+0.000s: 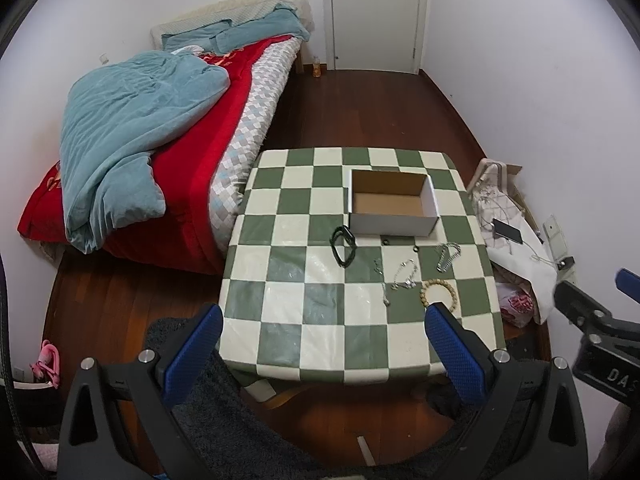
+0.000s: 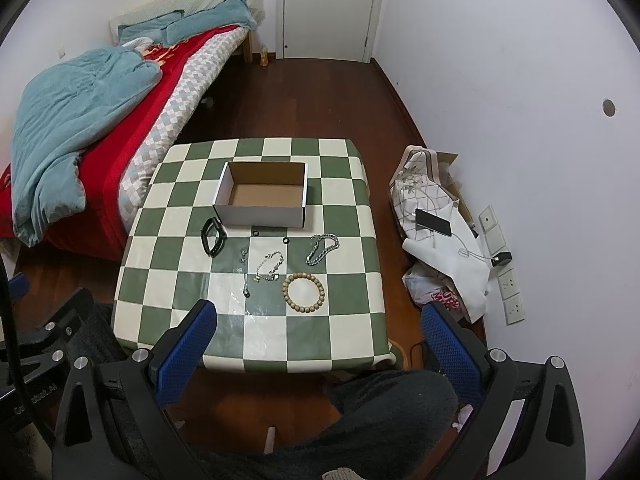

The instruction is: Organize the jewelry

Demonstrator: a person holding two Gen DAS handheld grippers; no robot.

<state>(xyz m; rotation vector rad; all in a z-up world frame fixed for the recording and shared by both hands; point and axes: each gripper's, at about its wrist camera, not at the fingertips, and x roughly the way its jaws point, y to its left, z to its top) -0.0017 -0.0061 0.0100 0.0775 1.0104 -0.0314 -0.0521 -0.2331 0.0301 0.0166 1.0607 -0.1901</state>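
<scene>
A: Where do the tools stand?

B: The left hand-held gripper [image 1: 324, 336] hangs at the bottom of its frame, blue pads wide apart, gripping nothing. The right hand-held gripper [image 2: 318, 334] is the same: spread, empty, above the near edge of the table [image 2: 344, 344].

A: And the jewelry?

B: All on the table, centre of frame, in front of the white cardboard box [image 2: 262, 216], which looks empty. Nearest the right tool is the wooden bead bracelet [image 2: 303, 293], then a thin silver chain [image 2: 245, 276] and a silver charm bracelet [image 2: 269, 266] to its left. Further up, a heavier silver link chain [image 2: 322, 249], a black band [image 2: 212, 236] by the box's lower left corner, and two small dark rings [image 2: 256, 233] just below the box.

A: So the count?

B: One box, seven pieces, I'd say; the tiny ones are hard to read.

A: First move?

B: Probably the bead bracelet. Come straight down, close across one side of the loop, lift clear, and release low inside the box so it doesn't bounce out.
</scene>
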